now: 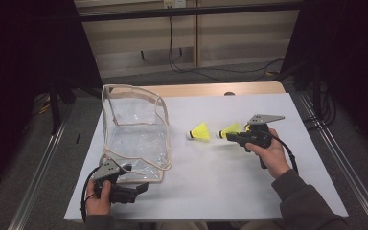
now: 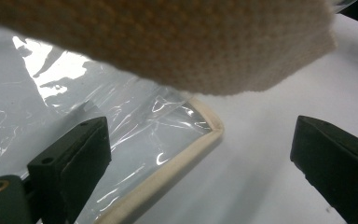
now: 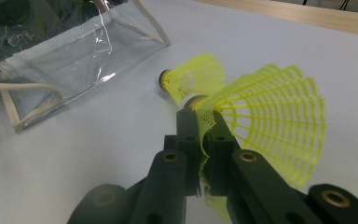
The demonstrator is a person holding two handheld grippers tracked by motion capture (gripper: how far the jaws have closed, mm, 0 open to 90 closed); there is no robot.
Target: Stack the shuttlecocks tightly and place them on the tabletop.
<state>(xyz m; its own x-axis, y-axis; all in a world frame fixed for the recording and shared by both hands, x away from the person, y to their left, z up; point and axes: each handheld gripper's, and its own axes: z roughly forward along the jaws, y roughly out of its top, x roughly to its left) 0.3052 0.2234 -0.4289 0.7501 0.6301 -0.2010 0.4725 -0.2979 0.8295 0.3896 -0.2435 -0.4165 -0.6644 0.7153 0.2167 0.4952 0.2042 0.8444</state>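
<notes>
A: High view. Right gripper point(image 1: 231, 135) is clamped on a yellow shuttlecock point(image 1: 230, 130), just above the white table point(image 1: 220, 182). Second shuttlecock point(image 1: 200, 132) lies on the sheet just left of it. Clear bag point(image 1: 135, 128) stands open-topped at the left. My read: the carry into the bag is the step in hand. Lift clear of the second shuttlecock first, then come in over the rim, not through the side wall.

B: Left side?

A: Left gripper point(image 1: 141, 188) sits at the bag's near bottom corner. Left gripper view: jaws wide apart, nothing pinched. The bag's beige-trimmed corner point(image 2: 200, 135) lies between them, nearer the left jaw (woven strap hangs across the top). I'd close on that trim to steady the bag before the drop.

B: Grip quality on the right?

A: Right gripper view: jaws together on the mesh skirt point(image 3: 265, 116) near its edge, cork pointing away past the fingertips. Thin hold (skirt flexes), so move slowly.
</notes>
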